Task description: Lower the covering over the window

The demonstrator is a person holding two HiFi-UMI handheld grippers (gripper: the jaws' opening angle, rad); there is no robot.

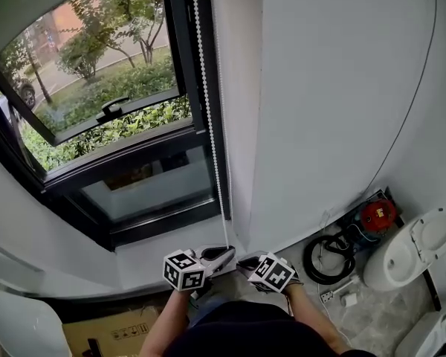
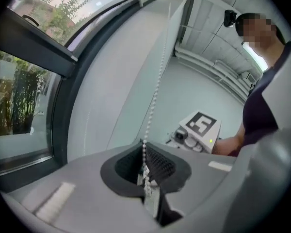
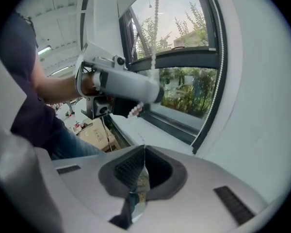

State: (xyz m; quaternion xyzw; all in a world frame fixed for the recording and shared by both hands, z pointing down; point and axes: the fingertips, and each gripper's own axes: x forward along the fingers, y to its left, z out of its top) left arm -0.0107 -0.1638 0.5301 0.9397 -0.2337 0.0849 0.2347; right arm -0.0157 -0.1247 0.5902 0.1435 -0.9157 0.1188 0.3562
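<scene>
A white bead chain (image 1: 208, 110) hangs down the right side of the black-framed window (image 1: 119, 125); the glass stands uncovered in the head view. My left gripper (image 1: 223, 255) is low by the sill, below the chain's visible end. In its own view it (image 2: 146, 178) is shut on the chain (image 2: 155, 91), which runs taut up from the jaws. My right gripper (image 1: 245, 262) sits just to the right of the left one, almost touching it. Its jaws (image 3: 141, 171) are shut with nothing clearly between them. It looks at the left gripper (image 3: 126, 84) and the chain (image 3: 155, 28).
A white sill (image 1: 171, 251) lies under the window. To the right on the floor are a coiled black hose (image 1: 327, 259), a red device (image 1: 377, 214) and a toilet (image 1: 420, 248). A cardboard box (image 1: 111, 333) and a white seat (image 1: 22, 326) sit at lower left.
</scene>
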